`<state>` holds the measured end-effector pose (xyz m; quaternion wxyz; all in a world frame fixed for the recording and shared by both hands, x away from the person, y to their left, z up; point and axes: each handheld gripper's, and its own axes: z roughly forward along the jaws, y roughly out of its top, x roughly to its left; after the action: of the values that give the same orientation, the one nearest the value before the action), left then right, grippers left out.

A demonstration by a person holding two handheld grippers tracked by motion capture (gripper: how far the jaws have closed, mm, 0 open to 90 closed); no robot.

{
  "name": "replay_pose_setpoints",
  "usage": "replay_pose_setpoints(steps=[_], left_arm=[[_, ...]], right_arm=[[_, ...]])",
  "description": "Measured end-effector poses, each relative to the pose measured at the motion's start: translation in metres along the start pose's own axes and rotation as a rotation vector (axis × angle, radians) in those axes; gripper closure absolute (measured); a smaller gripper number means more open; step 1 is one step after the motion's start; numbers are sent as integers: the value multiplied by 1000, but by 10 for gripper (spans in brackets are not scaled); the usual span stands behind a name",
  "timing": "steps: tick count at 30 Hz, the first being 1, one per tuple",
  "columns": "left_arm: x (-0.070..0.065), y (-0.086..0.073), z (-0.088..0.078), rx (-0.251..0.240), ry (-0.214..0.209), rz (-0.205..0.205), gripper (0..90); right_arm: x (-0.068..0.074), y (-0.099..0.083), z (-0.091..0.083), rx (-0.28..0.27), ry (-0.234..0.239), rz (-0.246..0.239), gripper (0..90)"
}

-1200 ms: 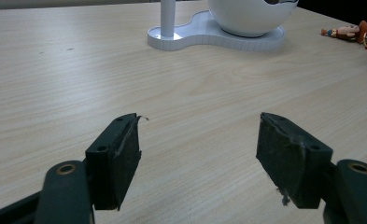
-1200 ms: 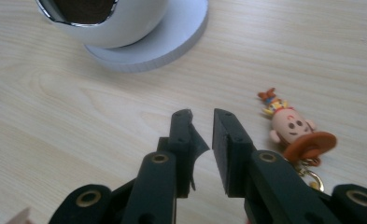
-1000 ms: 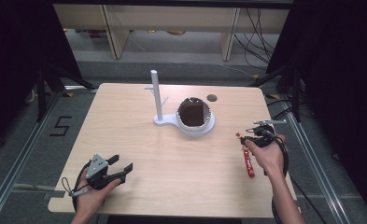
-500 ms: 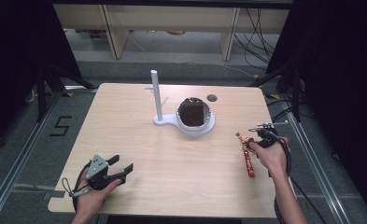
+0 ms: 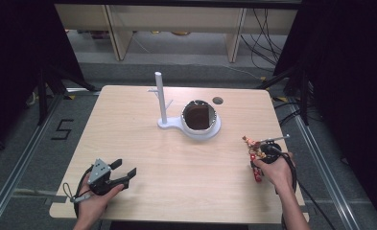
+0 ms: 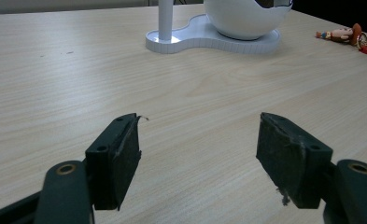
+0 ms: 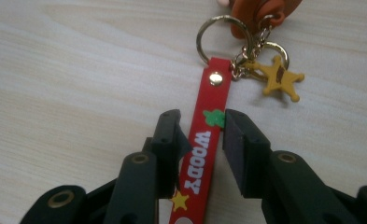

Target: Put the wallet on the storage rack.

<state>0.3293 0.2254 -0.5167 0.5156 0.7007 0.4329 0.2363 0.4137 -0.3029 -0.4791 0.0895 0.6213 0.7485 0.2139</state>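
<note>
On the table's right edge, your right gripper sits lower than a second ago, and its jaws have just been opening; the red keychain strap lies flat on the table between them, unpressed, its ring and star charm just beyond the tips. Your left gripper has kept its place, jaws wide apart, holding nothing.
</note>
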Motion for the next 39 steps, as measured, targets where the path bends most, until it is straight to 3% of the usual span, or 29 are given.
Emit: replay_pose_setpoints(steps=[3,5,6,7,9,12,17,18,20,22,23,25,26,32,33,35,37,39], left_arm=[[0,0,0,-4,-3,-2,293],[1,0,0,-9,-6,-3,293],[1,0,0,-4,-3,-1,293],[1,0,0,-10,-7,-1,293],[2,0,-1,-4,1,1,293],[2,0,-1,3,4,2,293],[2,0,-2,-3,3,-4,293],[2,0,-2,-4,3,-5,293],[2,0,-2,-4,2,-6,293],[2,0,-2,-6,-1,-8,292],[2,0,-2,-6,0,-7,292],[2,0,-2,-7,-1,-8,292],[2,0,-2,-7,-1,-5,292],[2,0,-2,-6,-1,-6,292],[2,0,-2,-5,-1,-4,292],[2,0,-2,-4,-2,-3,292],[2,0,-2,-4,-2,-3,292],[2,0,-2,-7,-1,-5,292]], right_arm=[[-1,-1,0,22,4,-19,666],[0,-1,2,25,-3,-2,668],[4,-1,0,53,-2,51,668],[2,0,-1,65,-5,12,669],[4,2,-1,78,-15,34,672],[5,6,-1,101,-20,27,681],[7,13,-1,184,-38,18,692],[10,14,0,188,-46,39,694],[9,16,-1,212,-46,-2,691],[11,16,1,207,-44,3,690],[8,17,2,218,-50,-47,690],[9,18,3,219,-49,-46,690],[11,18,2,242,-57,-11,690],[11,18,2,256,-58,-16,689],[10,18,3,260,-59,-34,687],[12,17,4,251,-61,-22,683],[12,18,2,285,-63,-27,683],[13,18,3,281,-72,-19,683]])
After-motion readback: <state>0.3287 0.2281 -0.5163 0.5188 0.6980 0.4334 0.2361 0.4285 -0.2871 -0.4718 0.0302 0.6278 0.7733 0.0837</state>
